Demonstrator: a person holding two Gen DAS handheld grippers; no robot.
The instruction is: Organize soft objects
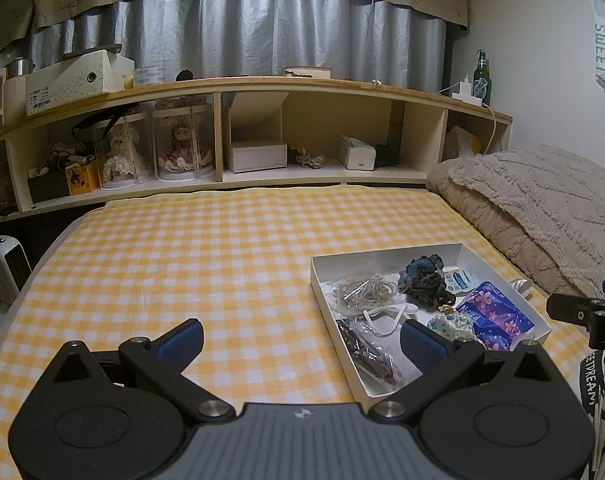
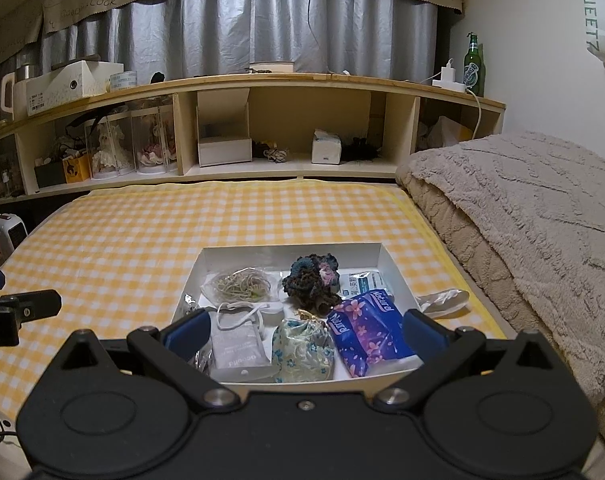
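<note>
A shallow white cardboard box [image 2: 394, 270] of soft items is lying on the yellow-and-white checked bedsheet [image 2: 142, 240], beside a folded beige fleece blanket [image 2: 522, 220]. Behind, a wooden shelf [image 2: 262, 80] is lining the curtained wall. The left gripper [image 1: 300, 338] and right gripper [image 2: 302, 330] are both hovering spread wide, empty.

We see left gripper [image 1: 301, 340]: matte black linkage arms, blue ribbed finger pads [image 1: 180, 342], silver pivot screws, grey ribbed centre plate with small white logo (round discs either side); right gripper [image 2: 304, 330] same build, black centre, one small screw
</note>
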